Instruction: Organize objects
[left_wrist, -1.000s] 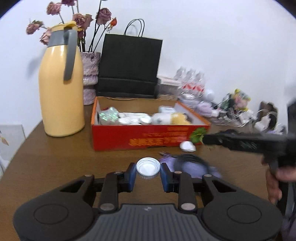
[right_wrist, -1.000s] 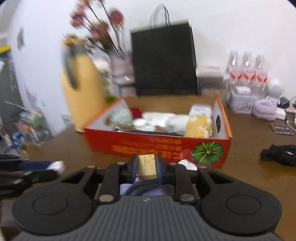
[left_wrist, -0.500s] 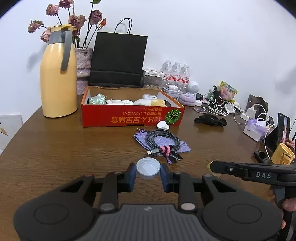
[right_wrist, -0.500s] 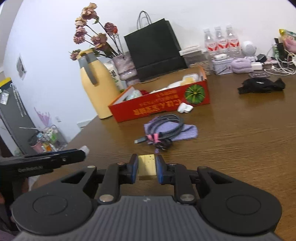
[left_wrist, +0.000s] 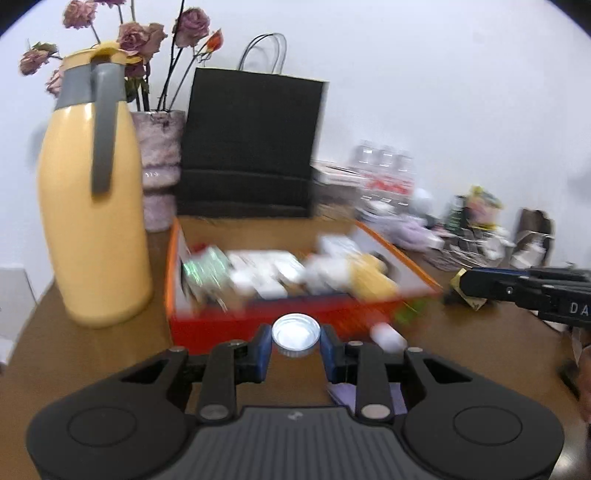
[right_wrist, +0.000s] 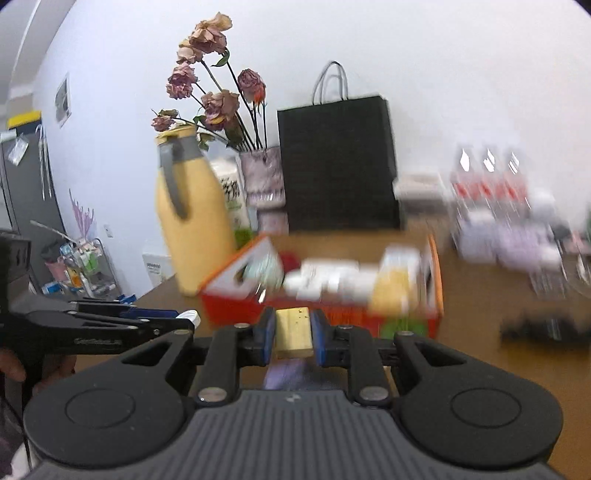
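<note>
Left gripper (left_wrist: 296, 345) clamped on white bottle cap (left_wrist: 295, 335), right gripper (right_wrist: 294, 333) pinching small yellowish block (right_wrist: 293, 332), possibly wood, blurred red box (left_wrist: 295, 317) mid-frame.

both tongs (left_wrist: 296, 341) (right_wrist: 293, 332) clamped, pointing slightly downward.

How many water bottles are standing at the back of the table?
3, side by side in a row against the wall, right of the black paper bag: left bottle, middle bottle, right bottle. The picture is blurred, so more could be hidden behind them.
</note>
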